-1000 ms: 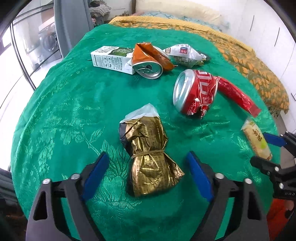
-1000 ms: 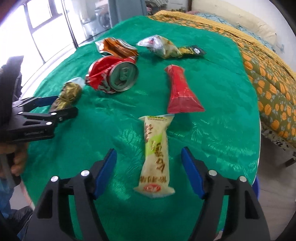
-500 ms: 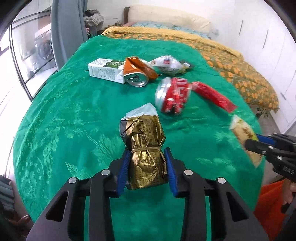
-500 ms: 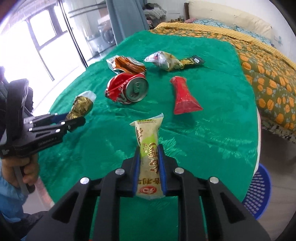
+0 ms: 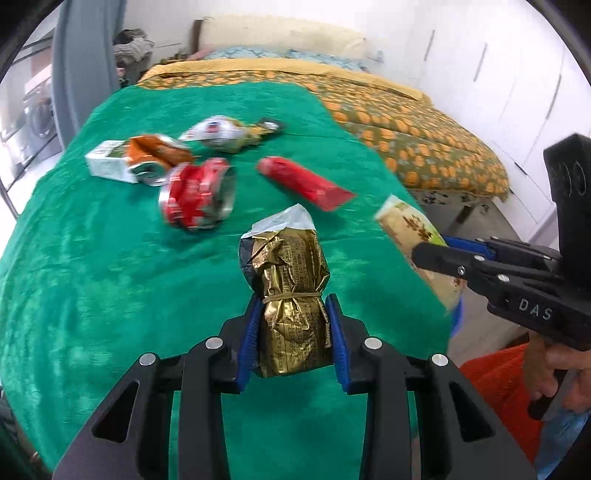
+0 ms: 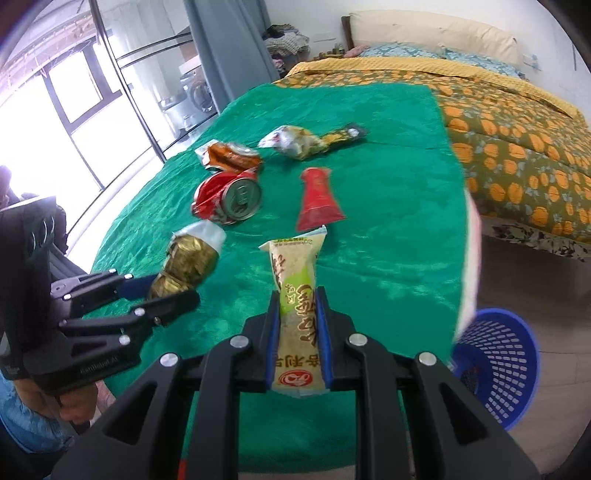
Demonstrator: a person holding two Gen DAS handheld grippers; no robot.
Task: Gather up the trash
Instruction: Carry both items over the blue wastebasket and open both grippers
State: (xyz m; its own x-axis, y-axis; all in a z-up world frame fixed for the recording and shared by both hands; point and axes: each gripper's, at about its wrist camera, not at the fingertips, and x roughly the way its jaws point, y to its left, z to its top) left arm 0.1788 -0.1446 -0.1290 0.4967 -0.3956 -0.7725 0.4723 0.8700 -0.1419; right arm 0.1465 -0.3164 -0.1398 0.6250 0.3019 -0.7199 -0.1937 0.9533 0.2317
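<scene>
The left claw (image 5: 291, 325) grips a gold foil packet (image 5: 290, 291); the right claw (image 6: 297, 325) grips a beige snack wrapper (image 6: 297, 295). Only the right view shows a blue basket (image 6: 498, 365) beside it.

A crinkled gold foil packet tied with a rubber band (image 5: 291, 295) sits clamped between the left jaws; a long pale beige snack wrapper (image 6: 299, 314) stands clamped between the right jaws.

A green patterned cloth (image 6: 388, 206) covers the surface. Beyond it stands a bed with an orange-and-olive quilt (image 6: 517, 125) and a cream pillow (image 6: 436, 33). A grey curtain (image 6: 229, 48) hangs beside the black-framed glass doors (image 6: 92, 96). White cabinets (image 5: 517, 85) line the far wall.
</scene>
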